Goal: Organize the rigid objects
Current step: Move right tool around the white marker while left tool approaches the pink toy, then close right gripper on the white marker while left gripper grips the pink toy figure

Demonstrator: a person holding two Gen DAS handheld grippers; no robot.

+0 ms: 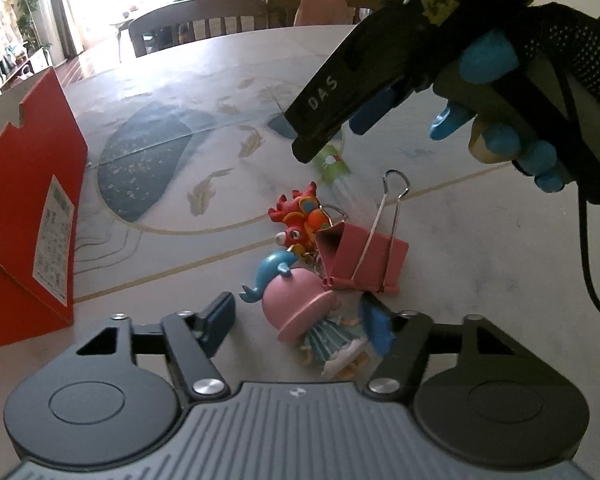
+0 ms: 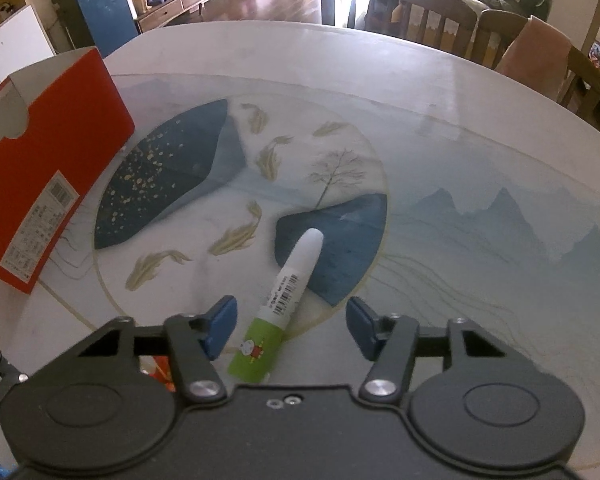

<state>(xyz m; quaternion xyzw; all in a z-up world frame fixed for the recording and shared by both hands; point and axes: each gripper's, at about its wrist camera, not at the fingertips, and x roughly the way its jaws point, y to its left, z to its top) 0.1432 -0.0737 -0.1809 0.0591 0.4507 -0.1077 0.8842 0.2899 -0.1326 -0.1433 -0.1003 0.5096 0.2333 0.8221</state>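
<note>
Right gripper [image 2: 291, 326] is straddling the glue stick [image 2: 278, 312], jaws half-wide, stick pointing straight ahead between them; left gripper [image 1: 300, 320] is flanking a figurine [image 1: 300, 312], untouched.

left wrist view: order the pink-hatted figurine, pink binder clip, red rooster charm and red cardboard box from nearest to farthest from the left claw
1. Pink-hatted figurine, between the left claw fingers.
2. Pink binder clip, just beyond, right.
3. Red rooster charm, behind the clip's left side.
4. Red cardboard box, far left.

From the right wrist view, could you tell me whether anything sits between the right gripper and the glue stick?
Nothing visible does. The glue stick lies on the table between the open jaws of the right gripper, with clear gaps on both sides.
</note>
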